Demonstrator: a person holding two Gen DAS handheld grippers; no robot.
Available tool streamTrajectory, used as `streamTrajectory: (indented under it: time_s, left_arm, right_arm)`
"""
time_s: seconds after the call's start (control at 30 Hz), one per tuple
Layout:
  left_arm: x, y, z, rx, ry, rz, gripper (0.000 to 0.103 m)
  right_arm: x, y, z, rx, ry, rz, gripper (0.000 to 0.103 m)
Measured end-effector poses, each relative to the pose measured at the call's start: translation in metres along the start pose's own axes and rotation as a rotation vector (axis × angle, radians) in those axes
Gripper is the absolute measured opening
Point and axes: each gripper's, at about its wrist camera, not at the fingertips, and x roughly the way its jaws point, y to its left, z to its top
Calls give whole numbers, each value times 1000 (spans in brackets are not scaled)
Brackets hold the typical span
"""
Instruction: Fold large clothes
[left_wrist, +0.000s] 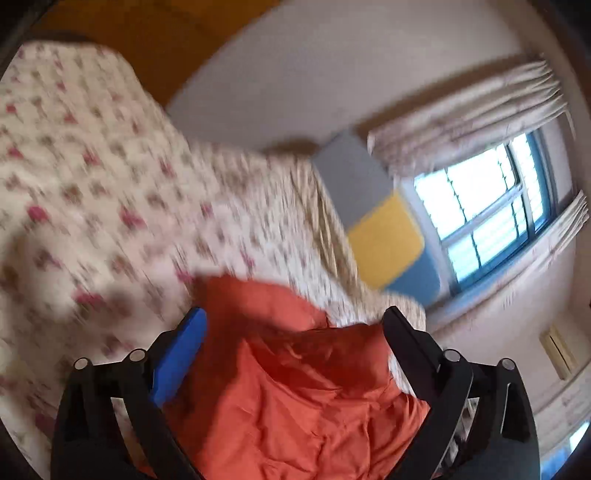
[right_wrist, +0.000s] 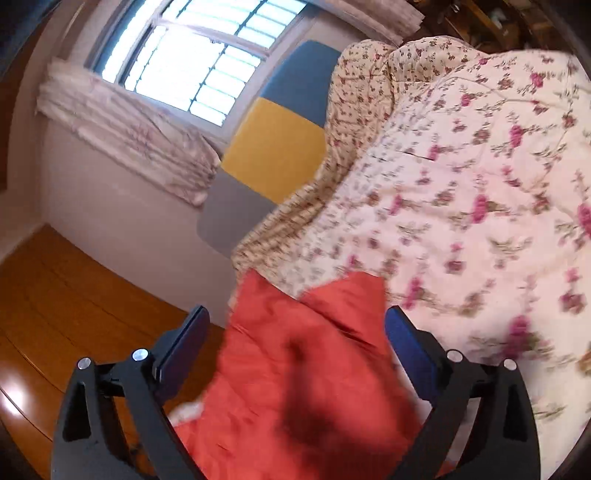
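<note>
Looking along your left gripper (left_wrist: 295, 325), you have its jaws spread wide, with the crumpled orange fabric garment (left_wrist: 295, 387) bunched between the fingers, near the lens, on the floral pink-and-cream quilt (left_wrist: 92, 184). Your right gripper (right_wrist: 297, 325) is parted too, the same orange cloth (right_wrist: 303, 369) lying loose between its fingers at the quilt's (right_wrist: 461, 184) near left edge. Far behind stand a grey, yellow and blue padded headboard (right_wrist: 273, 147) and a bright window (right_wrist: 192, 62).
</note>
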Motion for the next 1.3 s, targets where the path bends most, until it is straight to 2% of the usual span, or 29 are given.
streamTrajectory:
  time_s: [0.1,0.23,0.3,0.4,0.43,0.5,0.57,0.63,0.67,0.73,0.8,1.3]
  left_arm:
    - [-7,12,-7,39,44,10,95]
    - [-4,29,-42,106,173,7,96]
    - [4,33,-59,118,240,10,96]
    - [20,35,-80,139,321,40,96]
    - [22,33,-83,164,312,60,96]
    - [27,26,-88,206,308,66,96]
    - [33,19,-94,236,335,98,81]
    - [31,16,-97,239,352,81,68]
    - [28,16,-98,239,356,78,66]
    - [20,15,-102,249,367,67,55]
    - [10,14,-105,254,376,58,51]
    - [-57,12,-142,241,397,25,51]
  right_arm:
    - [1,-11,-12,-79,105,-51,97]
    - [22,-19,-34,-175,294,-87,98]
    - [31,-22,-43,-203,340,-95,100]
    - [37,-19,-50,-227,329,-84,97]
    - [42,-19,-53,-209,351,-60,87]
    - [45,-17,-58,-196,362,-69,73]
    - [44,-18,-60,-185,371,-51,56]
    - [37,-19,-62,-173,374,-33,47]
    - [33,-19,-62,-170,375,-27,43]
    - [27,-18,-59,-149,376,-17,39]
    - [24,-17,-59,-134,379,-14,39]
    - [-55,-25,-86,-89,406,-2,39]
